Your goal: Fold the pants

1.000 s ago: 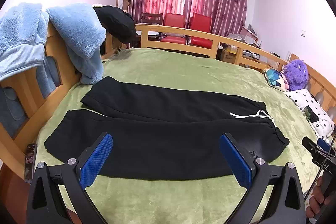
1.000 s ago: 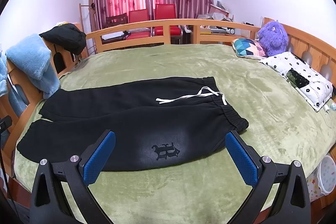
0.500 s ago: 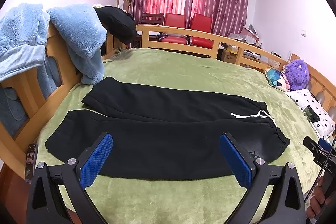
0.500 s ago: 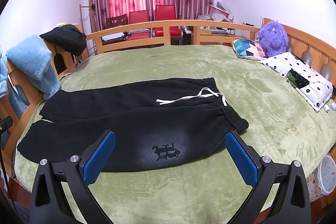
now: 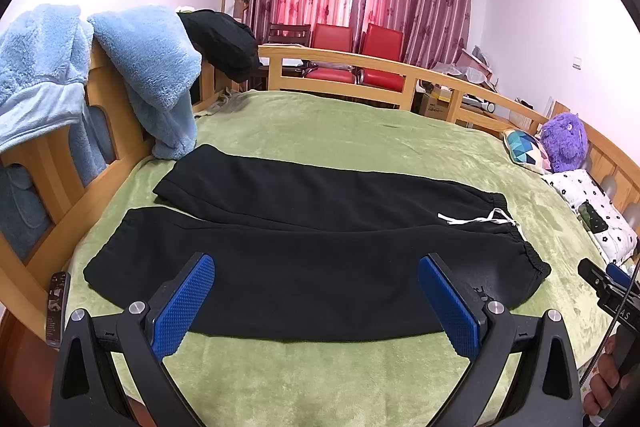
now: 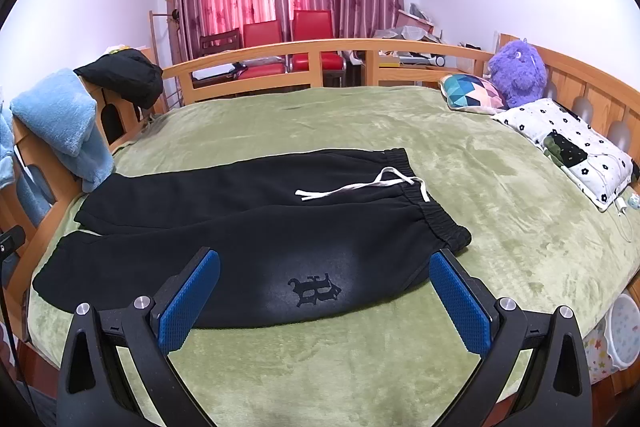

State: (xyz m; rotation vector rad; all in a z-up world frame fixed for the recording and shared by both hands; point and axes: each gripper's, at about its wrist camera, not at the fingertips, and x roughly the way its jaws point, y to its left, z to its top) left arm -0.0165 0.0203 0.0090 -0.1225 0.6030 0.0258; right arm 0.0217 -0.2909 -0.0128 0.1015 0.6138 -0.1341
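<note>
Black pants [image 5: 312,251] [image 6: 256,223] lie flat on the green bed cover [image 5: 360,139], both legs side by side, cuffs to the left and waistband to the right. A white drawstring [image 6: 360,185] crosses the waistband, and a dark emblem [image 6: 314,289] marks the near leg. My left gripper [image 5: 316,301] hovers open above the near leg's front edge, blue pads [image 5: 182,311] wide apart and holding nothing. My right gripper [image 6: 324,301] is open too, over the emblem near the waist end. The right gripper's body also shows at the left wrist view's right edge [image 5: 612,291], held by a hand.
A wooden bed rail [image 5: 100,147] on the left carries light blue fleece [image 5: 148,75] and a dark garment [image 5: 224,43]. A purple plush toy [image 6: 518,73], a patterned cushion [image 6: 470,93] and a floral pillow [image 6: 568,143] lie at the right. Red chairs [image 6: 288,47] stand behind.
Nearly nothing differs; the left wrist view has shifted very slightly, and both grippers stay open above the pants.
</note>
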